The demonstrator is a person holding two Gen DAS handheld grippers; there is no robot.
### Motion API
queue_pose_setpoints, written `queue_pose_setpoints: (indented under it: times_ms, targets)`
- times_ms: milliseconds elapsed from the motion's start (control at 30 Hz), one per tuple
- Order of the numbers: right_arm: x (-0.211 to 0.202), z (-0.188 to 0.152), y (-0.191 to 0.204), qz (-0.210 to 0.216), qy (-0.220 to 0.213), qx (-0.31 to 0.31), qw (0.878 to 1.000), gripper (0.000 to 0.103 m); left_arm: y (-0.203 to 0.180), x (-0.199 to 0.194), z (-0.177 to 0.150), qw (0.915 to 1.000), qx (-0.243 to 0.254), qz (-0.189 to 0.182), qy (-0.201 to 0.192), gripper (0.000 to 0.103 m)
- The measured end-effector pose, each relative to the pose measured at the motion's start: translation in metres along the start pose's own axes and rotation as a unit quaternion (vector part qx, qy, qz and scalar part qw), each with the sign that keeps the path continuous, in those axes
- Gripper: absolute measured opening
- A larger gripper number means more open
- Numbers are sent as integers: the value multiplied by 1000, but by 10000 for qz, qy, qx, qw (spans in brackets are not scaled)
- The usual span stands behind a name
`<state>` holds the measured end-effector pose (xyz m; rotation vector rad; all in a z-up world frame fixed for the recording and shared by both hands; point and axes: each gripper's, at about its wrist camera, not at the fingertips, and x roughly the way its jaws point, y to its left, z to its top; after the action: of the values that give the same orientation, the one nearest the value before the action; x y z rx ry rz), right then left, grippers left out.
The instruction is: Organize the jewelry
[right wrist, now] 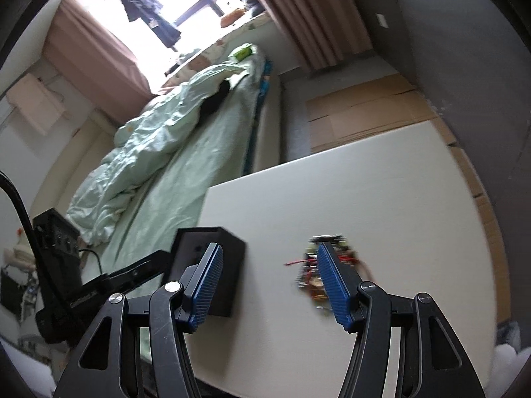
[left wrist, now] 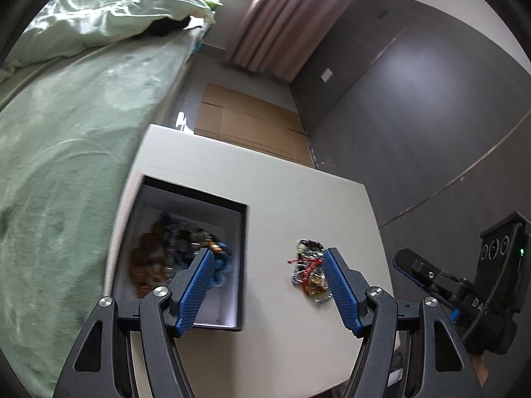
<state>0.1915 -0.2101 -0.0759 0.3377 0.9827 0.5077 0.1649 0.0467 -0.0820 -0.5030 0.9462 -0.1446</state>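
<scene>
On the white table (left wrist: 298,195) lies a tangled pile of jewelry (left wrist: 308,272) with red, amber and silver pieces. A black open box (left wrist: 241,265) stands to its left and holds several bracelets and beads (left wrist: 156,262), brown, dark and blue. My left gripper (left wrist: 268,255) hovers open over the table between box and pile, with nothing between its fingers. In the right wrist view my right gripper (right wrist: 268,252) is open and empty too. Its right finger (right wrist: 332,282) covers part of the jewelry pile (right wrist: 310,282), and the black box (right wrist: 235,265) is behind its left finger.
A bed with a green sheet (left wrist: 66,139) and a rumpled quilt (right wrist: 146,139) runs along the table's left side. Flattened cardboard (left wrist: 245,119) lies on the floor beyond the table. A grey wall (left wrist: 415,99) is at the right, pink curtains (right wrist: 312,16) at the back.
</scene>
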Motion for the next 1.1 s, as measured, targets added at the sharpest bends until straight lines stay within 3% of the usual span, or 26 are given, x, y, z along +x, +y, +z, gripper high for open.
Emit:
queue_pose_setpoints:
  times_ms: [300,500,667,833,1000,1033,1100]
  targets:
    - [-13,2,-43,-361,10,465,9983,60,-40,27,-11,9983,540,-163,177,68]
    - [-19,2,-64,-394,55,720,9966,60,-55,46,-23,9959,769,-199,440,50]
    - [-25,3,-76,-314,8,912,9953,60,-71,67,-33,9928,1042,19,588,49]
    - [-28,3,-84,-242,8,1016,9945,60,-86,91,-43,9864,1364,242,889,50]
    - [-30,5,-88,-219,-24,1095,9937,60,-89,114,-48,9834,1311,522,1141,52]
    - [-31,5,-90,-217,-33,1120,9935,60,-90,117,-49,9828,1331,570,1144,54]
    - [-32,5,-94,-216,-49,1185,9927,60,-95,124,-52,9815,1408,657,1117,70]
